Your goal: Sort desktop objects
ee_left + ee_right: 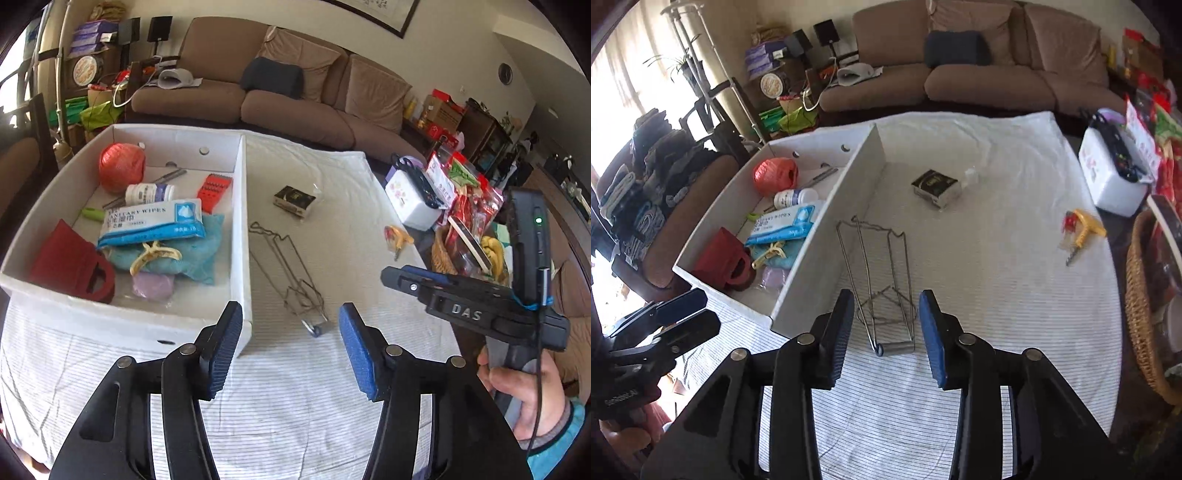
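A white box (242,206) (827,236) stands on the striped cloth and holds an orange twine ball (121,167), a pill bottle (149,192), a wipes pack (153,221), a red bag (70,262) and more. A wire tong-like rack (291,273) (882,280) lies just right of the box. A dark small box (294,199) (936,186) lies farther back. A yellow corkscrew (397,238) (1082,227) lies at the right. My left gripper (290,347) is open and empty, just short of the rack's near end. My right gripper (886,332) (417,277) is open over the rack's handle.
A white appliance with a black cord (413,195) (1115,177), snack bags (465,192) and a wicker basket (1141,310) crowd the table's right edge. A brown sofa (280,92) stands behind the table. A chair with folded clothes (646,199) stands left.
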